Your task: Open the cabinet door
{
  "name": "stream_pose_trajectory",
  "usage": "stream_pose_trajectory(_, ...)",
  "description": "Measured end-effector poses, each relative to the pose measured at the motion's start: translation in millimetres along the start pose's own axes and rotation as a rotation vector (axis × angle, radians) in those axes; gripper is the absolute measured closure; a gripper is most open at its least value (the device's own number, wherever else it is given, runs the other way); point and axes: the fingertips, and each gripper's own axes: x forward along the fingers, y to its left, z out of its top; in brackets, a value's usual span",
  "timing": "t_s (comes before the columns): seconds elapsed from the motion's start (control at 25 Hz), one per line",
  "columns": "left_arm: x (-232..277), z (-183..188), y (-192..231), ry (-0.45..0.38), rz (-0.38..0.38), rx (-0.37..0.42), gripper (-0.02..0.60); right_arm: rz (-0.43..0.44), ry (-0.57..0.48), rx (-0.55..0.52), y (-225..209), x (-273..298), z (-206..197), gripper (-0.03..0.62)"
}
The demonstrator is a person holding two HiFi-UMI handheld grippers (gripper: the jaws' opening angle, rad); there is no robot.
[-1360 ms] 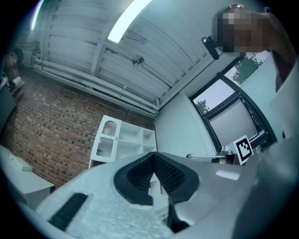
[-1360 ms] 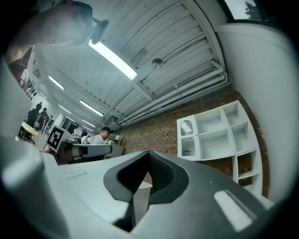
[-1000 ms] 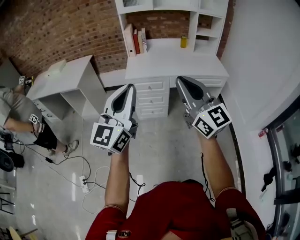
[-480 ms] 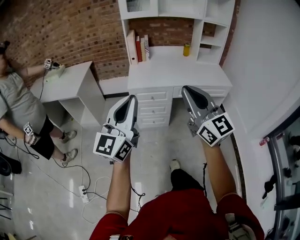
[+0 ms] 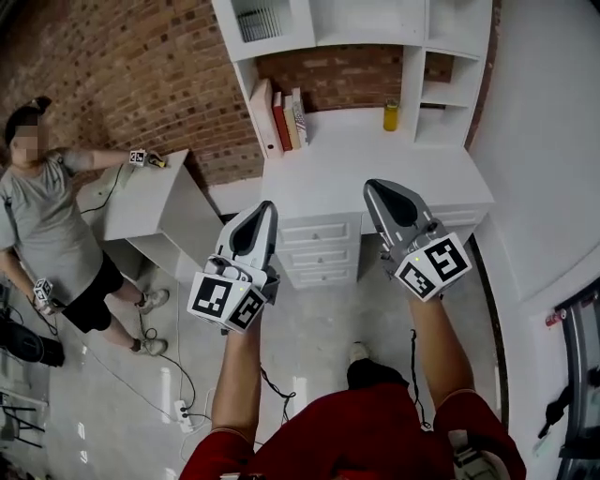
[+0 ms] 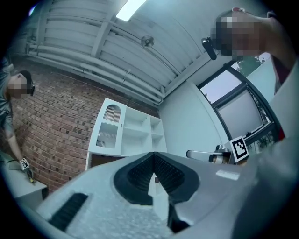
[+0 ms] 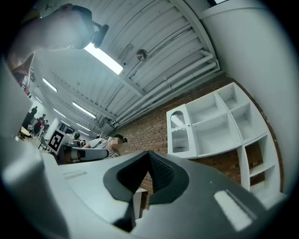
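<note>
The white desk hutch stands against the brick wall, and its cabinet door [image 5: 262,21] with a ribbed glass pane is at the upper left, closed. The same door [image 6: 110,128] shows ahead and above in the left gripper view, and as the door [image 7: 180,133] in the right gripper view. My left gripper [image 5: 265,206] is shut and empty, held in the air in front of the desk drawers. My right gripper [image 5: 380,187] hangs beside it, also shut with nothing in it. Both point slightly upward, well short of the door.
Books [image 5: 281,117] and a yellow jar [image 5: 390,115] stand on the desk top [image 5: 375,173]. Drawers [image 5: 319,253] sit below it. A low white shelf unit [image 5: 155,202] and a person in a grey shirt [image 5: 47,216] are at the left. Cables and a power strip [image 5: 183,408] lie on the floor.
Both grippers have advanced together towards the desk, which now sits closer and larger in the head view. The person at the left has straightened up beside the low shelf unit.
</note>
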Motion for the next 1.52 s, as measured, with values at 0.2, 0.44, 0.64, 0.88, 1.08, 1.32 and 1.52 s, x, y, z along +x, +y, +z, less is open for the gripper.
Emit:
stream_pose_trajectory(0.2,97.5,-14.3,46.0,-0.009,0.009,0.006,0.581,0.036,0.001,-0.008,-82.4,58.4,-13.4,0.582)
stream_pose_trajectory(0.44,185.9,-32.0,89.6,-0.012,0.029,0.012,0.581,0.073,0.009,-0.011,-162.7,114.7,-32.7,0.582)
stream_pose_trajectory(0.64,229.8,-41.9,123.4,-0.001,0.042,0.012,0.581,0.081,0.007,-0.011,-203.7,151.5,-43.6,0.582)
stream_pose_trajectory(0.88,269.8,-51.0,169.3,-0.019,0.028,0.017,0.581,0.064,0.003,-0.019,-235.7,196.3,-58.1,0.582)
stream_pose_trajectory(1.08,306.6,-51.1,211.7,-0.052,-0.017,0.018,0.581,0.041,-0.003,-0.047,-255.1,243.6,-64.9,0.581)
stream_pose_trajectory(1.32,349.8,-38.7,258.0,-0.085,-0.079,0.026,0.581,0.004,-0.033,-0.055,-278.5,297.4,-61.9,0.582)
stream_pose_trajectory(1.52,392.7,-10.6,279.0,-0.122,-0.124,0.055,0.581,-0.013,-0.015,-0.094,-296.3,330.6,-56.7,0.581)
